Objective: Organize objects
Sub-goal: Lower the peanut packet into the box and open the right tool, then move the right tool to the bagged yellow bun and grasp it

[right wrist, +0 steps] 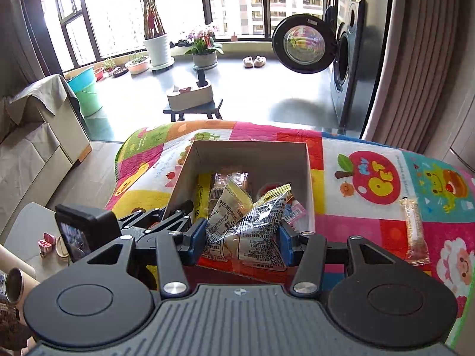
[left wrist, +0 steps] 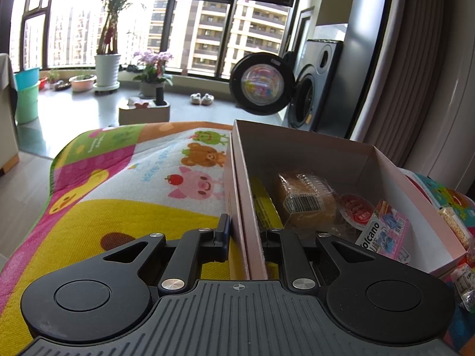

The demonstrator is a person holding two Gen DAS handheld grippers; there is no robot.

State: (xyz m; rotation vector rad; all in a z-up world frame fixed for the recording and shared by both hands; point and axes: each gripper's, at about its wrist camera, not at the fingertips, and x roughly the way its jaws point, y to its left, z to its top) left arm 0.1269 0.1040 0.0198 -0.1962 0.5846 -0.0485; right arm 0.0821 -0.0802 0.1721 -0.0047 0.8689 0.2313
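Fingers of the left gripper [left wrist: 241, 237] straddle the near left wall of the pink cardboard box [left wrist: 297, 145], one finger outside and one inside, closed on that wall. Fingers of the right gripper [right wrist: 242, 238] clamp a clear snack packet [right wrist: 252, 231] printed with dense black text, held just in front of the box's near edge. Legible writing: "olcano" on a pink packet [left wrist: 386, 231] inside the box; a barcode label on a wrapped bread [left wrist: 305, 201]. A red-lidded cup [left wrist: 356, 209] and a yellow packet [left wrist: 264, 204] also lie inside. The box sits on a cartoon-printed mat [right wrist: 371, 178]. One long clear snack stick [right wrist: 414, 231] lies on the mat, right of the box.
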